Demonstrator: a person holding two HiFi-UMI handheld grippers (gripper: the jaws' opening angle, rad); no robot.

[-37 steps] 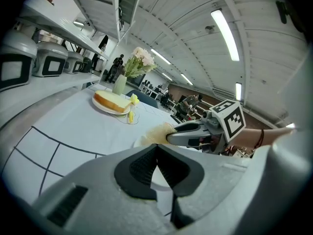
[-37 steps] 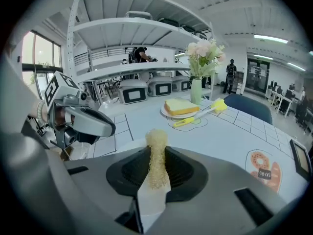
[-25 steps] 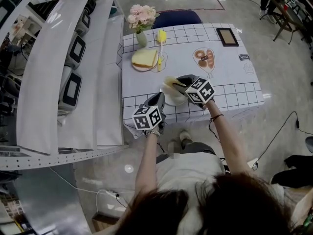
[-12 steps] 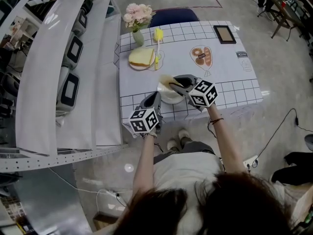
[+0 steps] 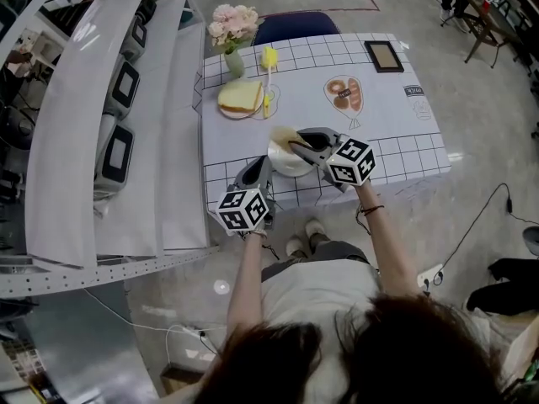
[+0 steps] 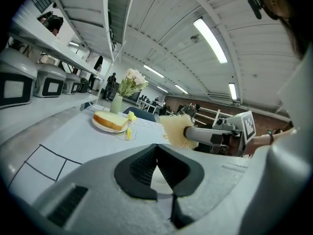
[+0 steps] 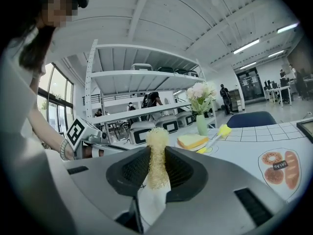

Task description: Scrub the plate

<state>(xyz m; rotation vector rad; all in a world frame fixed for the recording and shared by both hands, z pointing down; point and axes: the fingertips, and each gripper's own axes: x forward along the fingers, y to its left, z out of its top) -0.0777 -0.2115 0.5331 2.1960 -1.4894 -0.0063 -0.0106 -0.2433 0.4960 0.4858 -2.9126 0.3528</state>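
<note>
1. Plate [image 5: 286,166]: white, on the near part of the bench [image 5: 396,133], close to the front edge and between the two tools. I cannot tell whether it lies flat or is tipped.
2. Left tool [image 5: 263,167]: comes in from the near left, tip at the plate's left rim. In the left gripper view the dark pads meet at the top, with a wedge of white pinched between them, which reads as the plate's rim. Jaws closed on the plate.
3. Right tool [image 5: 296,146]: reaches across the plate from the right. Jaws clamped on a pale yellow sponge [image 5: 282,135]. In the right gripper view the sponge stands upright between the pads, with white just below it.
4. Sponge sits at the plate's far-left rim. Contact looks likely but is not certain.
5. Farther back on the bench, well apart from the work:
   - a second plate [image 5: 226,109] carrying a bread slice [image 5: 240,97]
   - a yellow brush [image 5: 268,59] just beside it on the right
   - a vase of flowers [image 5: 232,25] at the far-left corner
   - a dark frame [image 5: 383,55] at the far right
6. Blue chair [image 5: 299,25]: behind the bench.
7. Shelf [image 5: 118,99]: white, with boxy appliances, running along the left.
</note>
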